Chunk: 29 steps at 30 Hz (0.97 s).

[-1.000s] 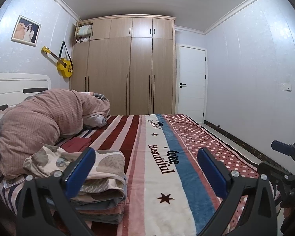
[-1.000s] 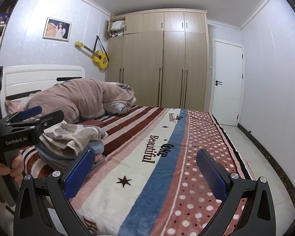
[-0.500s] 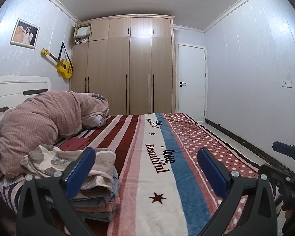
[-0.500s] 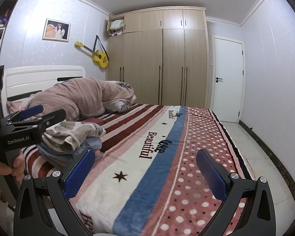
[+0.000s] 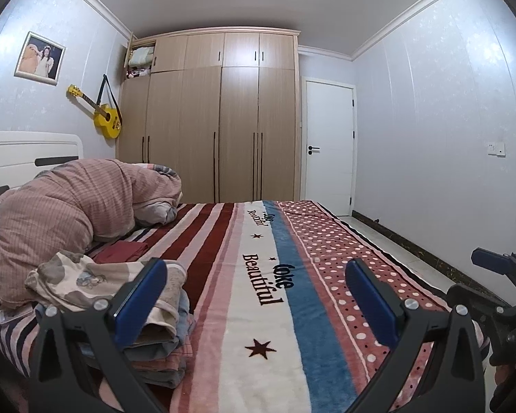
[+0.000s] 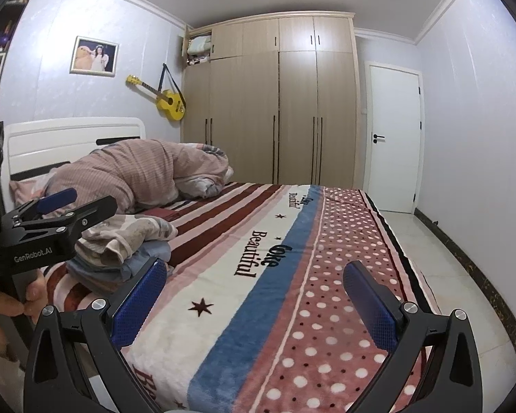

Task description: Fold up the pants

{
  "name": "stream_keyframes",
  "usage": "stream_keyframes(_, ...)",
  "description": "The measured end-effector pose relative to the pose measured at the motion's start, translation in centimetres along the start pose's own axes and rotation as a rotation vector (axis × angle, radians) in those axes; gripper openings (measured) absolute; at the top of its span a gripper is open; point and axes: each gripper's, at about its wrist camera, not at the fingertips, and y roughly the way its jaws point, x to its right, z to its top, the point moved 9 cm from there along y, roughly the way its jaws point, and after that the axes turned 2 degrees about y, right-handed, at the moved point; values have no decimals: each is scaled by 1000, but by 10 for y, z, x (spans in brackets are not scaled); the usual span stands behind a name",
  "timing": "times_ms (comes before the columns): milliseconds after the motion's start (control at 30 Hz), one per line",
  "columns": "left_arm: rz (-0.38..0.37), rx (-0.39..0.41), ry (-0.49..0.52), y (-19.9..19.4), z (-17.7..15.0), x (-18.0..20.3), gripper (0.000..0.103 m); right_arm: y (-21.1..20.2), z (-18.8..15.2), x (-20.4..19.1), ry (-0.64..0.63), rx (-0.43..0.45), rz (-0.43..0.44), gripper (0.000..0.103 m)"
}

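A stack of folded clothes (image 5: pixel 96 296) lies on the left side of the bed, topped by a cream garment with a cartoon print. It also shows in the right wrist view (image 6: pixel 127 241). My left gripper (image 5: pixel 258 296) is open and empty, held above the bed's near edge, its left finger in front of the stack. My right gripper (image 6: pixel 258 299) is open and empty over the near end of the bed, to the right of the stack. The left gripper's body shows at the left of the right wrist view (image 6: pixel 48 234).
The striped and dotted blanket (image 5: pixel 275 292) covers the bed. A bunched pink quilt (image 5: pixel 68 206) lies by the white headboard (image 6: pixel 72 137). A dark red folded cloth (image 5: pixel 120 251) lies behind the stack. A wardrobe (image 5: pixel 220 120), door (image 5: pixel 328 144) and tiled floor (image 6: pixel 447 275) lie beyond.
Both grippers have drawn back a little from the bed and risen slightly. Both stay open and empty. The stack has not moved.
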Motion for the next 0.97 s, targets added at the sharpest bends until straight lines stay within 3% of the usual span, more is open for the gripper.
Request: stream_keyframes(967,-15,3,-3,-6,1,3,102,-5,0,-6,18,-4,9,102)
